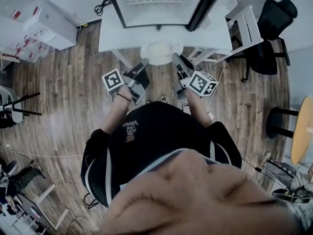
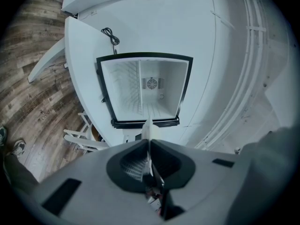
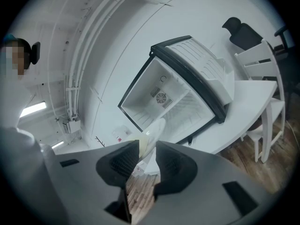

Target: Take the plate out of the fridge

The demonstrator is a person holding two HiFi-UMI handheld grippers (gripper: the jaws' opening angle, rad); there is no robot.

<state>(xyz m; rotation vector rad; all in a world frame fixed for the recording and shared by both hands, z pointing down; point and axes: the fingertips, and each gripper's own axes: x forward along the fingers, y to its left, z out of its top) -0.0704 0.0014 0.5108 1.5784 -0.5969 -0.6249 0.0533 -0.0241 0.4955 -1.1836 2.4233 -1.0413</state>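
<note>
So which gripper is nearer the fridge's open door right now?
Right. The right gripper clamps the plate by its rim on the side of the open door; the left gripper clamps the opposite rim, farther from that door.

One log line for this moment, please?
plate: outside fridge | left gripper: shut on plate | right gripper: shut on plate | fridge: open, empty
</note>
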